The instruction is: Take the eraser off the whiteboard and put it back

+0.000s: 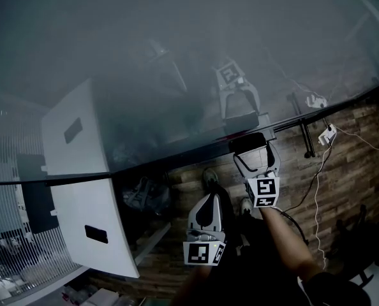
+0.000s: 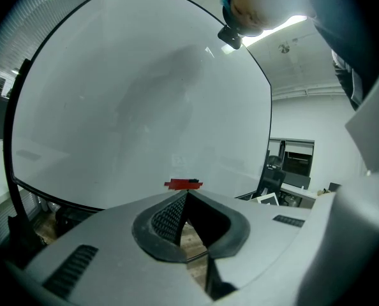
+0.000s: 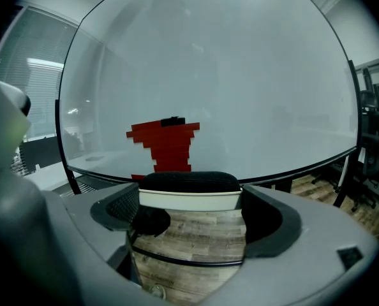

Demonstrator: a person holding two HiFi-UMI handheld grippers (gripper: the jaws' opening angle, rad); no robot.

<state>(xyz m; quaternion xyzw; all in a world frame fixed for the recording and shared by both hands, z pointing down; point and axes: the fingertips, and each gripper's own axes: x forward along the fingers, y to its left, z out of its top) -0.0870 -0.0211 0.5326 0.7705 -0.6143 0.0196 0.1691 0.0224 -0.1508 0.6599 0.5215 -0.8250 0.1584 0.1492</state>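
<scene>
black-and-white eraser (image 3: pixel 189 182) clamped in right tool (image 3: pixel 193 204), left tool (image 2: pixel 187 203) closed and empty

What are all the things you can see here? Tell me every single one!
whiteboard: one, pale grey and shiny, fills the top of the head view.
red marks: one patch, red, low on the whiteboard.
eraser: one, black top and white body, gripped in the right tongs near the board's bottom edge.
white panel: one, white with a black slot, lower left.
plug: one, white with a thin cable, on the floor at right.
floor: brown wood planks, below the board.
left tongs: one, grey, shut and empty, pointing at the board.
right tongs: one, grey, closed on the eraser.
arm: one, bare, behind the right tongs.
</scene>
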